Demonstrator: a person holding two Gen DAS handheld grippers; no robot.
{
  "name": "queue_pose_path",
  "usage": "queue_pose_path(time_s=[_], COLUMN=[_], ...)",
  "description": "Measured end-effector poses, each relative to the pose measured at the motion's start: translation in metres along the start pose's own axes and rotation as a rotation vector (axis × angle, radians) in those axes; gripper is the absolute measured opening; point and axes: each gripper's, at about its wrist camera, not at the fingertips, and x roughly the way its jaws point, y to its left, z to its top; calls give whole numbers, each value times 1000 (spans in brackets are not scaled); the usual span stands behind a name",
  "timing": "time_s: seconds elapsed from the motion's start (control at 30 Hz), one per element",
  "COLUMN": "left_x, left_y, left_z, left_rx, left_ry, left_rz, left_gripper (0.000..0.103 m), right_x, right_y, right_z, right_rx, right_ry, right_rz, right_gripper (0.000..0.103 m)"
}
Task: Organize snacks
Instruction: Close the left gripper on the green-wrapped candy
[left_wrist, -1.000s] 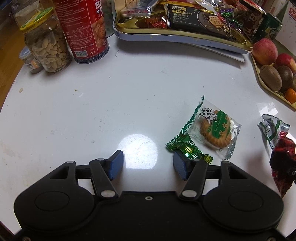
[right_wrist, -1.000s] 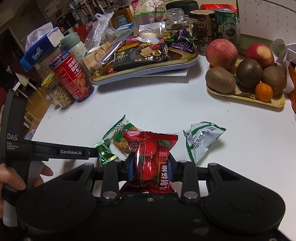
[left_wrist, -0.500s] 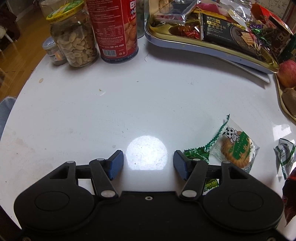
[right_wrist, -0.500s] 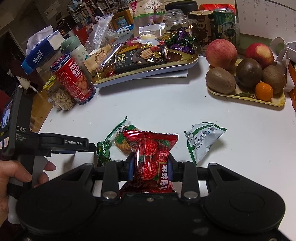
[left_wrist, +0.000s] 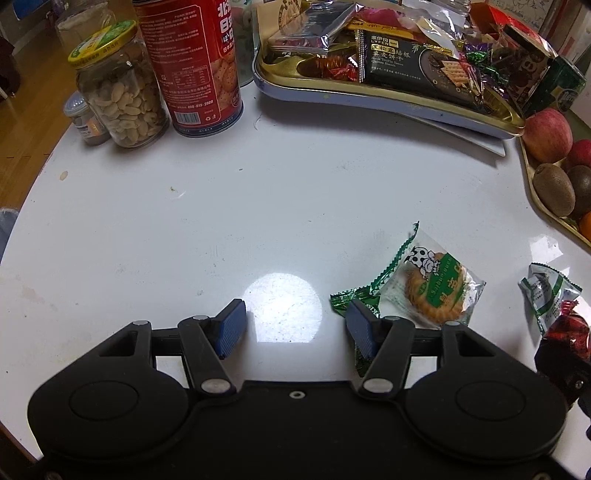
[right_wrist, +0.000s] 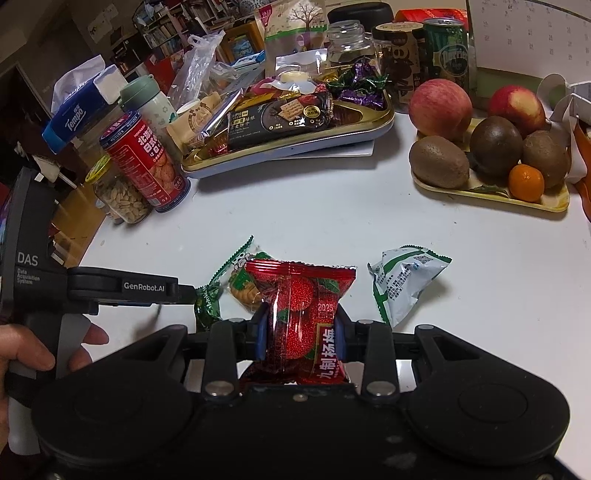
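My right gripper (right_wrist: 300, 328) is shut on a red bayberry snack packet (right_wrist: 301, 317), held above the white table. My left gripper (left_wrist: 293, 325) is open and empty, low over the table. A small green candy (left_wrist: 354, 301) lies just beyond its right finger. A clear cookie packet (left_wrist: 436, 288) lies to the right of it, and a white-green packet (left_wrist: 546, 291) further right. In the right wrist view the cookie packet (right_wrist: 242, 280) sits behind the red packet and the white-green packet (right_wrist: 404, 280) to its right. A gold snack tray (right_wrist: 369, 127) stands at the back.
A red biscuit can (left_wrist: 192, 62) and a peanut jar (left_wrist: 118, 85) stand at the back left. A fruit tray (right_wrist: 491, 186) with apples and kiwis stands at the right. Behind the snack tray stand a tissue pack (right_wrist: 79, 109), jars and cans. The table's left edge (left_wrist: 22, 206) is near.
My left gripper has drawn back to the left, then shifted slightly right toward the green candy. My right gripper keeps the red packet and has barely moved.
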Motion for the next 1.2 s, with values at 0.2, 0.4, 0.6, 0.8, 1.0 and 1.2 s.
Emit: queue_pose_path(time_s=[0.2, 0.4, 0.6, 0.8, 1.0, 1.2], left_x=[-5, 0, 2, 5, 7, 6], left_y=[13, 5, -5, -7, -10, 2], left_z=[2, 0, -2, -2, -4, 1], left_rx=[-119, -89, -27, -8, 51, -14], left_ry=[31, 43, 44, 51, 32, 52], left_rz=[-235, -229, -210, -200, -43, -124], left_gripper=[63, 58, 52, 52, 36, 36], right_x=[1, 0, -2, -4, -6, -4], right_y=[1, 0, 2, 1, 0, 1], right_z=[0, 1, 0, 0, 0, 0], right_rx=[-4, 0, -3, 3, 11, 8], right_ry=[4, -5, -11, -17, -26, -21], right_rz=[0, 1, 5, 5, 2, 5], right_gripper=[35, 36, 36, 36, 36, 36])
